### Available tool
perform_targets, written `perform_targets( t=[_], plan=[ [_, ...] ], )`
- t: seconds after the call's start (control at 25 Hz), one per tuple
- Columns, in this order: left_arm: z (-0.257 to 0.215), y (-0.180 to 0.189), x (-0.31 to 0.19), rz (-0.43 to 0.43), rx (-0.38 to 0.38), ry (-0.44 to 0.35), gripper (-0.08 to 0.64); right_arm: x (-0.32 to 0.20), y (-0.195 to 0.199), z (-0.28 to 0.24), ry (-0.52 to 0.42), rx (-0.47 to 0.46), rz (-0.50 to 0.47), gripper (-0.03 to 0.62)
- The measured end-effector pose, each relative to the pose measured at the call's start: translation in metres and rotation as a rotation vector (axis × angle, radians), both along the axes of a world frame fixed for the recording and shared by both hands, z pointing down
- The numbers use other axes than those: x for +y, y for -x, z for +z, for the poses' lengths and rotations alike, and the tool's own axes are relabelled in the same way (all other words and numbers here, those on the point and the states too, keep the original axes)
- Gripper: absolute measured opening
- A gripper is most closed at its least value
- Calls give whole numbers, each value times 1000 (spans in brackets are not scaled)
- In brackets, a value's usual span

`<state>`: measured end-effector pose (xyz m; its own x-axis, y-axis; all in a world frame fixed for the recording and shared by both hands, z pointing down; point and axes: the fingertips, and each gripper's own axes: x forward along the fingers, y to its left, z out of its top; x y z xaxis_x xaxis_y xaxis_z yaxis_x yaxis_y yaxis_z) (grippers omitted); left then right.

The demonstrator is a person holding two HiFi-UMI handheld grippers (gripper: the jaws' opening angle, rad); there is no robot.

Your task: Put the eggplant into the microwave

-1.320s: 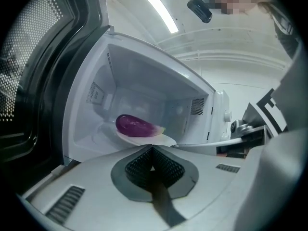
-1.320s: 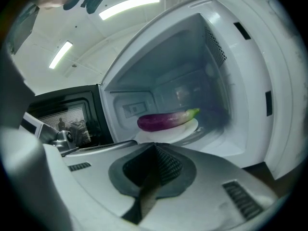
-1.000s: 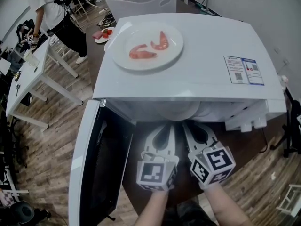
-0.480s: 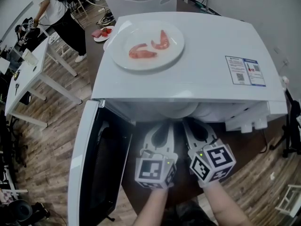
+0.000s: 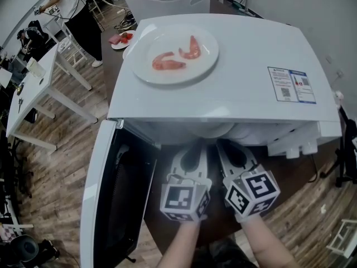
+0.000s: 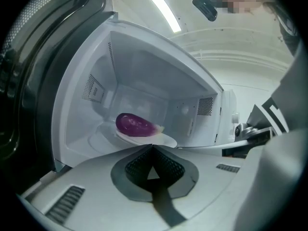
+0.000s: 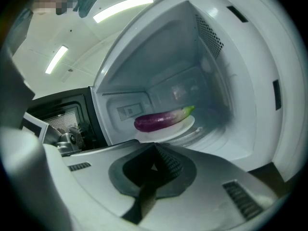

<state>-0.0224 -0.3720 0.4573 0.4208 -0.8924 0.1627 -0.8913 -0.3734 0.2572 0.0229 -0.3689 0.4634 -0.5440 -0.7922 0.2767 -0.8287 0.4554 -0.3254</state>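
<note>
Left gripper (image 6: 153,146) jaws pressed together, empty; right gripper (image 7: 155,144) same. Both sit at the mouth of the microwave (image 5: 234,66). Eggplant (image 7: 161,119) lies on a plate (image 6: 161,140) inside the cavity, ahead of both tips, untouched. Likely light, firm, smooth-skinned, a bit slippery; grip mid-body, not the green stem end. Versus earlier head views: grippers unmoved, door (image 5: 106,194) still open, only the person at back (image 5: 67,4) shifted.

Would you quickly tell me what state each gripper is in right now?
Left gripper: closed, jaws together, holding nothing.
Right gripper: closed, jaws together, holding nothing.
</note>
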Motion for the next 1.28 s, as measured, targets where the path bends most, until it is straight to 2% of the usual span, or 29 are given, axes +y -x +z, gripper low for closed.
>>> perform_targets(
  t=[0.32, 0.52, 0.76, 0.88, 1.28],
  plan=[
    [-1, 1, 0, 0, 9, -3, 2, 1, 2, -1, -22, 27, -20, 6],
    [-1, 0, 0, -1, 14, -9, 2, 1, 8, -1, -39, -3, -51, 8],
    [-3, 2, 0, -16, 1, 12, 2, 2, 11, -1, -79, 59, -61, 6],
    [-3, -1, 2, 3, 4, -2, 2, 4, 14, -1, -86, 78, -88, 5],
    [-18, -14, 19, 52, 7, -47, 2, 17, 7, -24, -131, 48, -100, 2]
  ],
)
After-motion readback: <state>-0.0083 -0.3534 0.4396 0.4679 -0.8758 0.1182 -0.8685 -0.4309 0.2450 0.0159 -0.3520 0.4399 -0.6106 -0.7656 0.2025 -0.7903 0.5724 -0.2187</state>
